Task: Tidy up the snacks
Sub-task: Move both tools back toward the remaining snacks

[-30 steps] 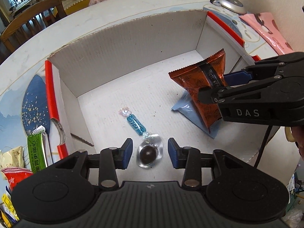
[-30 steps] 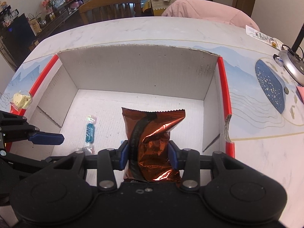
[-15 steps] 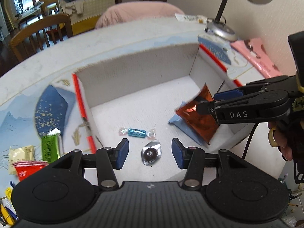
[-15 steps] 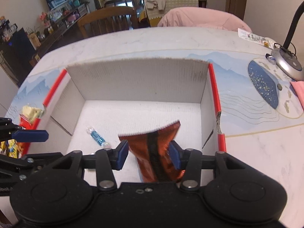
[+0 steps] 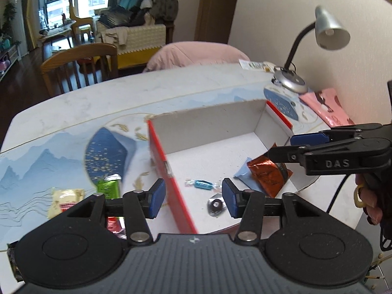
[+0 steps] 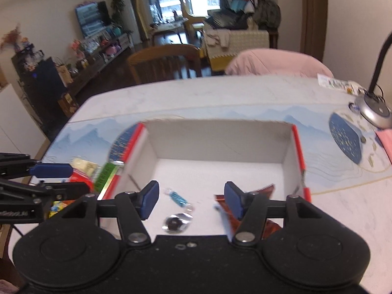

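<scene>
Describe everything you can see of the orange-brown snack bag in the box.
The orange-brown snack bag is a crinkly foil pouch with a dark stripe and a serrated end seam. It lies flat on the floor of the cardboard box, near its right wall, partly on top of a light blue packet. Nothing grips it; the right gripper hangs above it, jaws open.

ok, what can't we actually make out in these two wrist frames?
- Light blue flat packet: mostly under the shiny orange-brown snack bag in the left wrist view.
- Same bag in the right wrist view: partly behind the right claw.
- Snacks left of the white cardboard box, red packet included: cut off by the left claw.
- Print on the green packet: blurred.
</scene>
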The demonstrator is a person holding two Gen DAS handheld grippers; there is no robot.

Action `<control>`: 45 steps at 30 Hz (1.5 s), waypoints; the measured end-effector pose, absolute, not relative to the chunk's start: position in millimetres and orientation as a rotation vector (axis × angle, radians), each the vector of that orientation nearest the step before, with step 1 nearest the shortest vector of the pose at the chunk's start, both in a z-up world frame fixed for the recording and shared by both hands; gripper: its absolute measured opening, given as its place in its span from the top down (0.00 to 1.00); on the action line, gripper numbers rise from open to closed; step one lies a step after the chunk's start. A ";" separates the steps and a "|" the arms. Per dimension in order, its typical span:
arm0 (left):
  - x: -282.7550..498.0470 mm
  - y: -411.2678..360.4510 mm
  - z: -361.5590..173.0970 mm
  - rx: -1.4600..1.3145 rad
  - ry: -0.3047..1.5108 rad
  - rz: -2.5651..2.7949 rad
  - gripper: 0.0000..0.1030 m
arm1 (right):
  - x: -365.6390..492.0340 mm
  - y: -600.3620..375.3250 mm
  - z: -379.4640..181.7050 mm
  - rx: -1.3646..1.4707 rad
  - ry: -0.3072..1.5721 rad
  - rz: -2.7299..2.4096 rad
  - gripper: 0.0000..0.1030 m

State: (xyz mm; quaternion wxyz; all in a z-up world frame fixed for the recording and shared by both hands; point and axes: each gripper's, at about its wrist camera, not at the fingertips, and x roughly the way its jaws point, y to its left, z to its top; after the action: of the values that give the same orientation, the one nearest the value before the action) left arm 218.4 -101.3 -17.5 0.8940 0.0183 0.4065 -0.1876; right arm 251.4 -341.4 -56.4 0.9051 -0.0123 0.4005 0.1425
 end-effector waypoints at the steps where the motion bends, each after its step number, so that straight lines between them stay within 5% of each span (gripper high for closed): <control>1: 215.0 -96.5 -15.7 0.040 0.830 -0.379 0.47 | 249.5 -336.8 -54.0 -0.025 0.821 0.302 0.43; 4: 204.7 -78.3 -10.2 0.042 0.800 -0.357 0.46 | 242.5 -320.1 -49.1 -0.023 0.806 0.328 0.40; 7: 194.1 -56.7 -5.4 0.040 0.776 -0.327 0.45 | 236.0 -302.5 -46.2 -0.032 0.783 0.354 0.19; 16: 163.1 7.7 -5.1 0.027 0.739 -0.243 0.35 | 223.6 -241.3 -47.8 -0.062 0.779 0.436 0.12; 19: 153.5 28.2 -8.1 0.011 0.727 -0.212 0.26 | 221.5 -221.4 -52.3 -0.072 0.780 0.450 0.02; 45: 123.1 140.7 -78.3 -0.057 0.786 -0.046 0.23 | 273.0 -83.5 -158.3 -0.056 1.072 0.213 0.01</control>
State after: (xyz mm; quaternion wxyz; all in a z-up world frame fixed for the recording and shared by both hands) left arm 123.1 140.7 -78.3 0.9231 -0.0277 0.3828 -0.0226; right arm 273.0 -83.5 -158.3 0.8540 -0.0268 0.5096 0.1011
